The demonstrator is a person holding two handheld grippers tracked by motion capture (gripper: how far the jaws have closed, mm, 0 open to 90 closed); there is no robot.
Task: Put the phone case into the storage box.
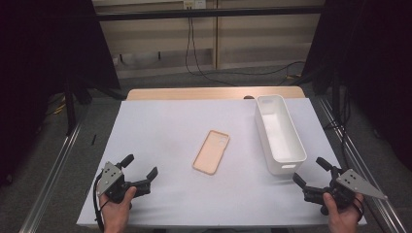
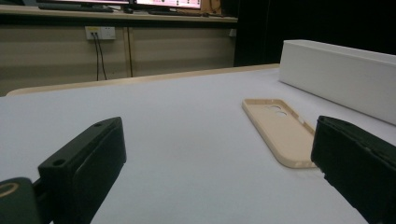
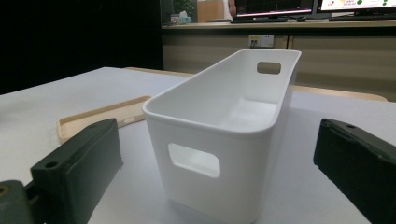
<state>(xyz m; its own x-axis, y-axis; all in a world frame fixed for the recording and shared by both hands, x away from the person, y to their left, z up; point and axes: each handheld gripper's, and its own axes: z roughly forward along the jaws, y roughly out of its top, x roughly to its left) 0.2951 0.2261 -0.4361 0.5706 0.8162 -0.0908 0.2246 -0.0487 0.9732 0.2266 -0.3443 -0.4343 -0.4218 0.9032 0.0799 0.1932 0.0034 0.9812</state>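
1. Phone case point(image 1: 211, 152) — lies flat, hollow side up, at table centre, so its rim is yours to pinch.
2. White bin point(image 1: 280, 134) — at its 3 o'clock, near, apart (empty).
3. Your left gripper point(image 1: 142, 169) at 8 o'clock, right gripper point(image 1: 310, 172) at 4 — jaws wide, holding nothing; bare white mat point(image 1: 160, 126) between.

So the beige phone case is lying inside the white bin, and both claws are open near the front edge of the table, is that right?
Not quite. The beige phone case lies on the table's white cover, left of the white bin and apart from it, as the high view shows. The bin is empty. Both the left claw and right claw are open.
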